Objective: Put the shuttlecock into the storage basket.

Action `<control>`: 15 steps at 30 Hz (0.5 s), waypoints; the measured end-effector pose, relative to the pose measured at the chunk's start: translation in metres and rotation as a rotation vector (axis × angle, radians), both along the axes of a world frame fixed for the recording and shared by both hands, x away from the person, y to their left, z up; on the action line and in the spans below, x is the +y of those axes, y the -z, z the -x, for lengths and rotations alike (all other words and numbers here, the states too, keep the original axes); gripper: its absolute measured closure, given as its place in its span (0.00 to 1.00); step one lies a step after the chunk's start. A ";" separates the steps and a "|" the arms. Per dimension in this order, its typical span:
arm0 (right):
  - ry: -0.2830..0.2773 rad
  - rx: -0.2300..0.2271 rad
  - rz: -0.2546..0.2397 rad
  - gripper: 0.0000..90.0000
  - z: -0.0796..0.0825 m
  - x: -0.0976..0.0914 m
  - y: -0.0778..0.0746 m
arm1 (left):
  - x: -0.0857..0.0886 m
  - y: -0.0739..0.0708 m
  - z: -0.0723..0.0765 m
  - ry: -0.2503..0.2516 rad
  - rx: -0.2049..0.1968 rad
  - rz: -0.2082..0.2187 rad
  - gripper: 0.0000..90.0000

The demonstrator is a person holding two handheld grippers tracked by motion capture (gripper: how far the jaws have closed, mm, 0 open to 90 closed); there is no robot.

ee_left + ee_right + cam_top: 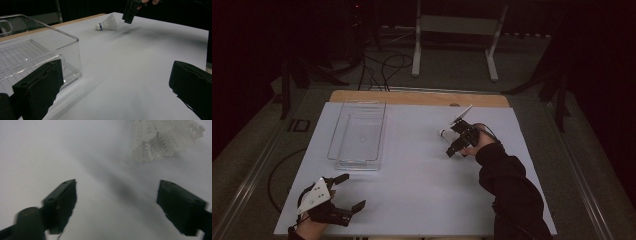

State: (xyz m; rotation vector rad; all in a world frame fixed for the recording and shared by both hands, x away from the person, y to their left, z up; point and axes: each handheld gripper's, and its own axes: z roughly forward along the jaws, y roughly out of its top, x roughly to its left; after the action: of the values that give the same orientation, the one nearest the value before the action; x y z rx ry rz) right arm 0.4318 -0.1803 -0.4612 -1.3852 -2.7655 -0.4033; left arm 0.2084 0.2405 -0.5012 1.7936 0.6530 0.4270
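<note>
Clear plastic bin [357, 134] — empty, shuttlecock [444, 133] outside

The counter [422, 190] lies bare between the two claws. The clear bin [357, 134] stands at its left, blocking passage there. On the right, only the shuttlecock [106, 23] lies ahead of the right claw [455, 145].

White-topped table [422, 190] with a bare wood strip along its far edge. Clear plastic bin [357, 134] sits directly on it, left of centre, long side running away from the person. White shuttlecock [106, 23] lies on its side, right of the bin, well apart.
</note>
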 end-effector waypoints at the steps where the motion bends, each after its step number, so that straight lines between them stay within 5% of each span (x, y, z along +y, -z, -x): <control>1: 0.000 0.000 0.000 0.23 0.000 0.000 0.000 | 0.000 0.000 0.000 0.000 0.000 0.000 0.00; 15: 0.068 -0.037 0.031 0.32 -0.021 0.008 0.011 | 0.001 0.000 0.000 0.005 0.004 0.005 0.00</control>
State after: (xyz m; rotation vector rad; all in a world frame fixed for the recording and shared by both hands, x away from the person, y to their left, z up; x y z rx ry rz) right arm 0.4530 -0.1720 -0.4717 -1.4972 -2.7714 -0.3933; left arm 0.2088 0.2413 -0.5017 1.7914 0.6517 0.4181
